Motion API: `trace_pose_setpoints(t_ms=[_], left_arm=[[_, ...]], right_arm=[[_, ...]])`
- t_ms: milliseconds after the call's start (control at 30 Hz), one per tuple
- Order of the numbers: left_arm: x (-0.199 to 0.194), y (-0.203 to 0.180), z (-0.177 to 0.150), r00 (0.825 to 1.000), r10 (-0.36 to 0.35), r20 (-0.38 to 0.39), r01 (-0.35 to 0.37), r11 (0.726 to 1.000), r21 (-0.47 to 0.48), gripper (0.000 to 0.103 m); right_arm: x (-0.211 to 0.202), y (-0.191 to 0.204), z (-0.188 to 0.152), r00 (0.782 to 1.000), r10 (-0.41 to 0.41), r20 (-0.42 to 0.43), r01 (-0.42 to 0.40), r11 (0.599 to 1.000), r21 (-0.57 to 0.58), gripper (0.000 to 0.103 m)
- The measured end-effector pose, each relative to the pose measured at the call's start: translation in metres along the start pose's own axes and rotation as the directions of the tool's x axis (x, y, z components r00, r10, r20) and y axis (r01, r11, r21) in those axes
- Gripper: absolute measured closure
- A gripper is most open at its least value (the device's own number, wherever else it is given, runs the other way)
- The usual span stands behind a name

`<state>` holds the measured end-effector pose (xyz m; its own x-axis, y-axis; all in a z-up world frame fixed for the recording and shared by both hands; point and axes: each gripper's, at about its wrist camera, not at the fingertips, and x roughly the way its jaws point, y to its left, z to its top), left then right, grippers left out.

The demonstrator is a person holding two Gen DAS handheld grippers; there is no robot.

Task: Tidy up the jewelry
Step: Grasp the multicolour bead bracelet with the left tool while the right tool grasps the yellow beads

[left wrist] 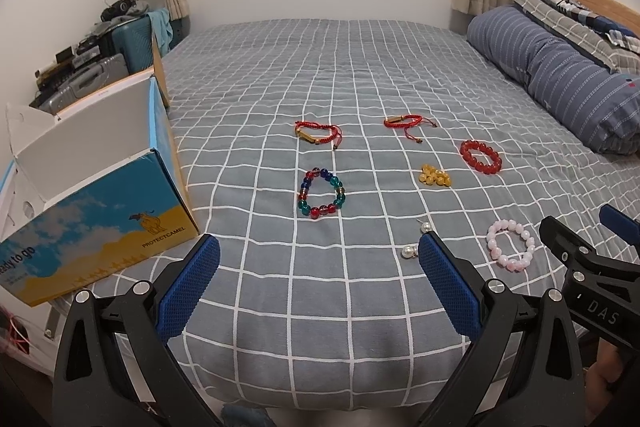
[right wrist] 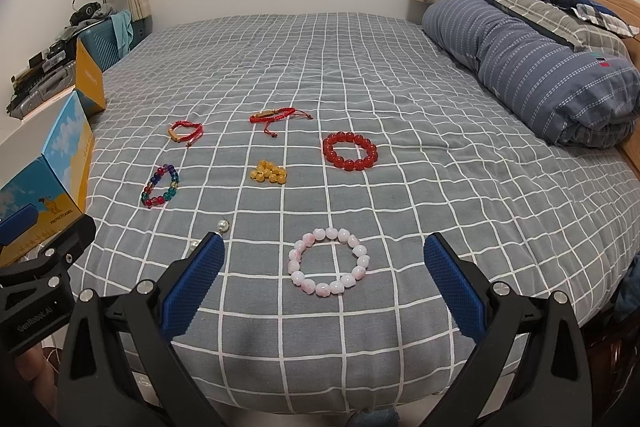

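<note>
Left gripper and right gripper are held level above the bed edge, jaws spread wide, empty; pink bracelet is framed between right fingers.

On the grey checked bedspread the amber bead bracelet lies bunched in a small heap. Around it lie a red bead bracelet to its right, a multicoloured bead bracelet to its left, and two red cord bracelets beyond it. Nearer than it lie a pink-white bead bracelet and two pearl earrings. All lie flat and apart.
</note>
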<state>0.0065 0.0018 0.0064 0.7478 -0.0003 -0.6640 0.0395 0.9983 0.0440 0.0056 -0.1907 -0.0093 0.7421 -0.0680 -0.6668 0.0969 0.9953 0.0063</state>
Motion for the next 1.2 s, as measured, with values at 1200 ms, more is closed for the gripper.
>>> trace_pose_setpoints(t_ms=[1200], left_arm=[[0.129,0.027,0.102,0.988,0.016,-0.155,-0.015,1.000,0.005,0.005]], right_arm=[[0.134,0.040,0.105,0.982,0.029,-0.189,-0.046,0.995,-0.088,0.007]])
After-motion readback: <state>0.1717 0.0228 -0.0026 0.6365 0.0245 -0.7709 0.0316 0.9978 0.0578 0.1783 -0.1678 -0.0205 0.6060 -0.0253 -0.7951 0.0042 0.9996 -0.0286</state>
